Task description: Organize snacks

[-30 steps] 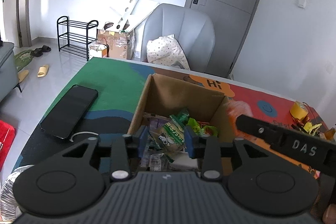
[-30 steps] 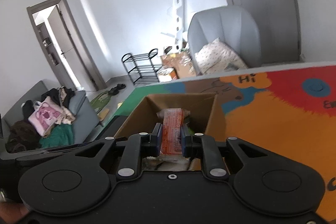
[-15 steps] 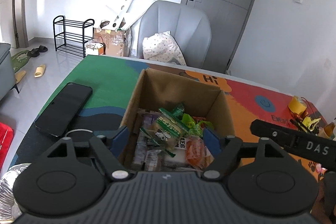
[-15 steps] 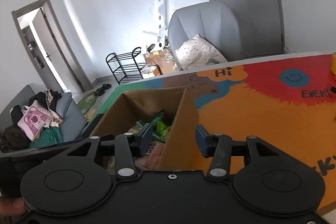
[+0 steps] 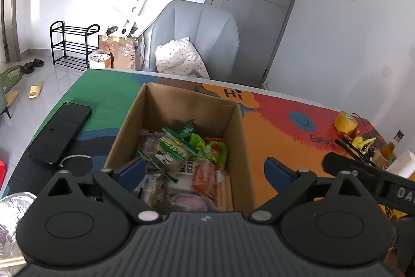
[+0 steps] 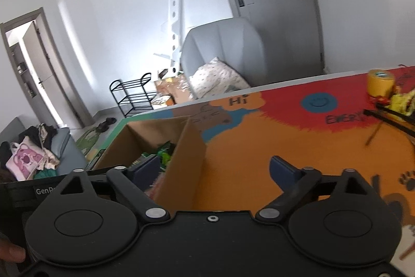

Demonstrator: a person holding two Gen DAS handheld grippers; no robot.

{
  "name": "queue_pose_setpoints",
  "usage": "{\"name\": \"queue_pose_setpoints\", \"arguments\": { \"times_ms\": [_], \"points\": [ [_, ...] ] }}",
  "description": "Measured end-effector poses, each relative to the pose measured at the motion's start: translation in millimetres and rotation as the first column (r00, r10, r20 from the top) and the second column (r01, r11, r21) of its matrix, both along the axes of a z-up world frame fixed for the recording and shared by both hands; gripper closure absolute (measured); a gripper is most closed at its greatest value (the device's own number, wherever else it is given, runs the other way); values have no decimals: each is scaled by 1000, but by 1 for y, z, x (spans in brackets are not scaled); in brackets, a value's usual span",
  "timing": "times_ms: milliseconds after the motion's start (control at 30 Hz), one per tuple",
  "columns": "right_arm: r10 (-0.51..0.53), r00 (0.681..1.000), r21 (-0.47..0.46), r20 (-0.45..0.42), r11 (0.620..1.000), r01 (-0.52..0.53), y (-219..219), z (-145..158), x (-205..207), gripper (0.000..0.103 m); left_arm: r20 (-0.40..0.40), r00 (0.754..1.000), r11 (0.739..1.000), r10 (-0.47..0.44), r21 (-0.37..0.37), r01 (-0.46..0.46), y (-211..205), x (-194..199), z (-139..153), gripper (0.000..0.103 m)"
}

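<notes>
Now both the left gripper point(image 5: 203, 170) and right gripper point(image 6: 214, 169) gape empty, seemingly straddling the snack box's point(image 5: 240, 147) right wall.

Bright daylight, fisheye-bent edges (dark corners), right view motion-blurred.

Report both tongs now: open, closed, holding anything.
Left tongs: open, holding nothing, over the cardboard box of snack packets.
Right tongs: open, holding nothing, astride the box's wall.
</notes>
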State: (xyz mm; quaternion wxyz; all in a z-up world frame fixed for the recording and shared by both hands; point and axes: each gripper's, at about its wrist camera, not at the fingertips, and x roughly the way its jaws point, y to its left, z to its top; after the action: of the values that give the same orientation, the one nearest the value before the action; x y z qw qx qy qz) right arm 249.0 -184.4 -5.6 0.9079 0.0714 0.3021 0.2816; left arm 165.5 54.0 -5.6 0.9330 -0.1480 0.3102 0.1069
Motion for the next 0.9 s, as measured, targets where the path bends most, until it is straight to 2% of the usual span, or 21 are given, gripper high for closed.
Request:
{"name": "queue_pose_setpoints", "arguments": {
  "times_ms": [167,367,900],
  "points": [
    [-26,1000,1,17,1000,26,-17,3,-15,0,3,1000,1000,-17,19,17,-13,-12,5,4],
    [-34,999,-10,33,999,34,-28,5,-30,0,23,998,997,-53,57,52,-30,-32,13,1],
    [-81,992,-41,93,995,85,-54,16,-79,0,81,990,987,-116,116,106,-51,-83,26,0]
  ]
}}
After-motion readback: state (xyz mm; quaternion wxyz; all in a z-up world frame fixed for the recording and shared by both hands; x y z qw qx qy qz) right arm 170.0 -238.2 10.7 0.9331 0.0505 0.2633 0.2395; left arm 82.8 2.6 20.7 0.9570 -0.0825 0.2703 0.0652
